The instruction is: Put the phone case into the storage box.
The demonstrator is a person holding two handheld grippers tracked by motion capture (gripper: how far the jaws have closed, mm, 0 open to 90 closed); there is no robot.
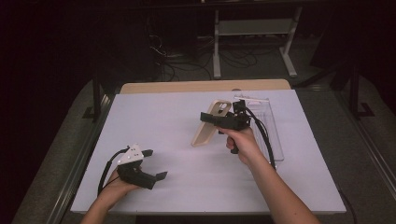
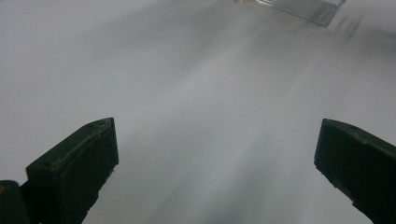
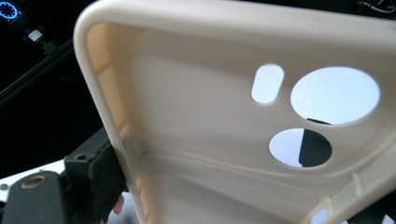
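Observation:
A beige phone case (image 1: 204, 135) is held up off the white table cover (image 1: 154, 116), tilted, with its camera end uppermost. My right gripper (image 1: 208, 118) is shut on the case's long edge, right of centre. In the right gripper view the case's hollow inside (image 3: 196, 107) faces the camera, its camera cut-outs at the right, and one black jaw presses its left rim. My left gripper (image 1: 157, 163) rests low at the front left, open with nothing between its jaws. The left gripper view has those jaws (image 2: 215, 126) spread wide over bare white cover.
A clear plastic box (image 1: 273, 130) lies on the cover just right of my right hand, and its corner (image 2: 299, 7) reaches the top of the left gripper view. A wooden table edge (image 1: 187, 87) runs along the back. Beyond it are dark floor, cables and a metal stand (image 1: 254, 28).

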